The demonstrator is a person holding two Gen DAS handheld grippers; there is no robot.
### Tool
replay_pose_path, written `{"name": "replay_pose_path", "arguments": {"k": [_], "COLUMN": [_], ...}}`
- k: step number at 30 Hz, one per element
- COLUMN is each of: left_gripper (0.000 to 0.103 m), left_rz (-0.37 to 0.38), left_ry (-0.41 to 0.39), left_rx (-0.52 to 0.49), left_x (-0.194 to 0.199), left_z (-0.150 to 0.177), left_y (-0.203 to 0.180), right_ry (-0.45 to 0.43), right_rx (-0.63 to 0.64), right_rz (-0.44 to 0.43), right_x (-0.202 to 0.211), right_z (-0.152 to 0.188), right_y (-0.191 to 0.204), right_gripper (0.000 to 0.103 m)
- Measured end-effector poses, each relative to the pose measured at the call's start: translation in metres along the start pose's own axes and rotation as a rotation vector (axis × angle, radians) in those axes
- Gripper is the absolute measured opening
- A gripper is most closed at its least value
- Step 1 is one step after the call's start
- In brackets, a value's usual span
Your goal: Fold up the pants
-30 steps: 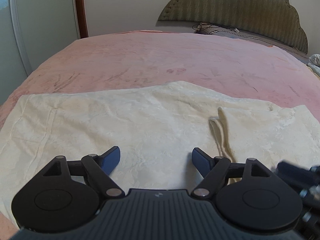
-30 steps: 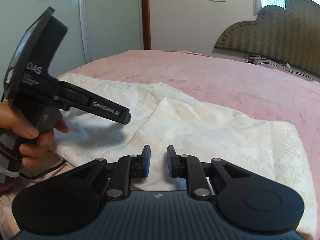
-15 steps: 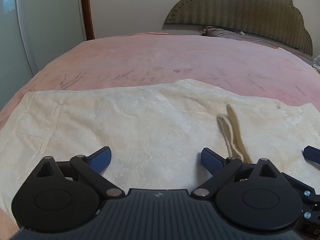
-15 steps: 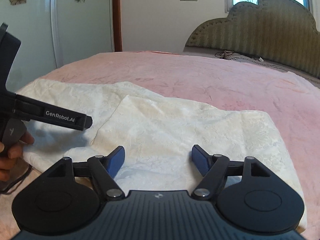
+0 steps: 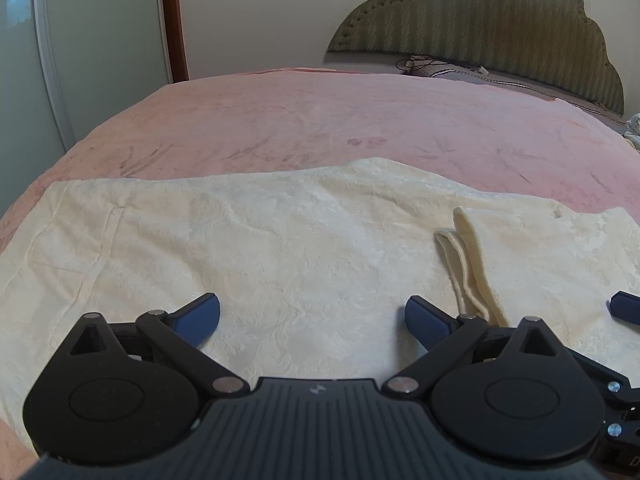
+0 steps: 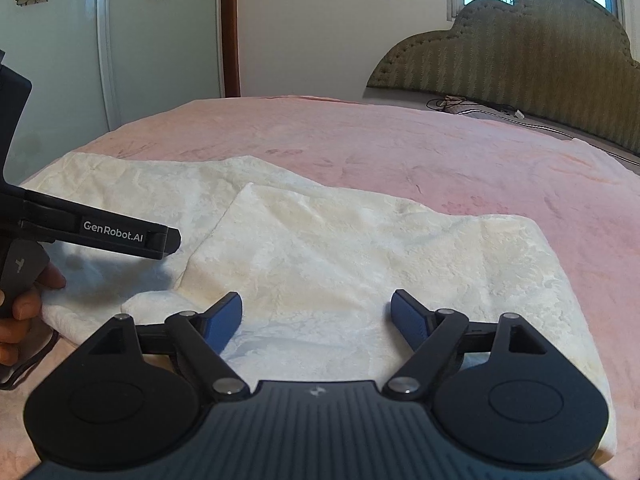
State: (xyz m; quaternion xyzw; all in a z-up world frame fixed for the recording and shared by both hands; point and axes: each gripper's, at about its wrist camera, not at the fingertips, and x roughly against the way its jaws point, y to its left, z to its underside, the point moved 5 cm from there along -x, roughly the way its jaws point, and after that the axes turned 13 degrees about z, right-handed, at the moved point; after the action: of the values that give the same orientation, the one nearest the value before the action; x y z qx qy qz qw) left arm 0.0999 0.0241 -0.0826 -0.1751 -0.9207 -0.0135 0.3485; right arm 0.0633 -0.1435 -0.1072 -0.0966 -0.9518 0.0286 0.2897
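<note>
Cream pants (image 5: 280,248) lie flat across the pink bedspread (image 5: 320,120), with one end folded back over the rest; its hem edge (image 5: 468,264) runs beside my left gripper's right finger. My left gripper (image 5: 312,314) hovers over the cloth, its jaws opening wide with nothing pinched between them. In the right wrist view the folded layer (image 6: 340,248) lies in front of my right gripper (image 6: 316,308), whose jaws are also opening and are off the fabric. A blue fingertip (image 5: 624,306) of the right gripper pokes in at the right edge of the left wrist view.
A padded olive headboard (image 6: 520,52) stands at the far right, with cables (image 6: 460,104) on the bed below it. A wardrobe door (image 6: 140,40) and a brown door frame (image 6: 230,28) rise at the left. A hand (image 6: 24,300) holds the left gripper's handle.
Both grippers' jaws spread apart, the right one from nearly shut to wide. The folded pants end now lies free on the bed. Neither gripper travelled much.
</note>
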Motion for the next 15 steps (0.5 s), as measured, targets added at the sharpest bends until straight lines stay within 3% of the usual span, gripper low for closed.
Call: {"name": "replay_pose_path", "arguments": {"k": [15], "left_gripper": [0.103], "left_rz": [-0.01], "left_ry": [-0.025], "left_rx": [-0.01], "left_x": [-0.0001], "left_z": [0.004], "left_y": [-0.0029], "right_ry": [0.023], "right_rx": [-0.011], "right_rz": [0.037], "right_x": [-0.005], "right_z": [0.0012], "right_y": [0.0026], "right_gripper": [0.095]}}
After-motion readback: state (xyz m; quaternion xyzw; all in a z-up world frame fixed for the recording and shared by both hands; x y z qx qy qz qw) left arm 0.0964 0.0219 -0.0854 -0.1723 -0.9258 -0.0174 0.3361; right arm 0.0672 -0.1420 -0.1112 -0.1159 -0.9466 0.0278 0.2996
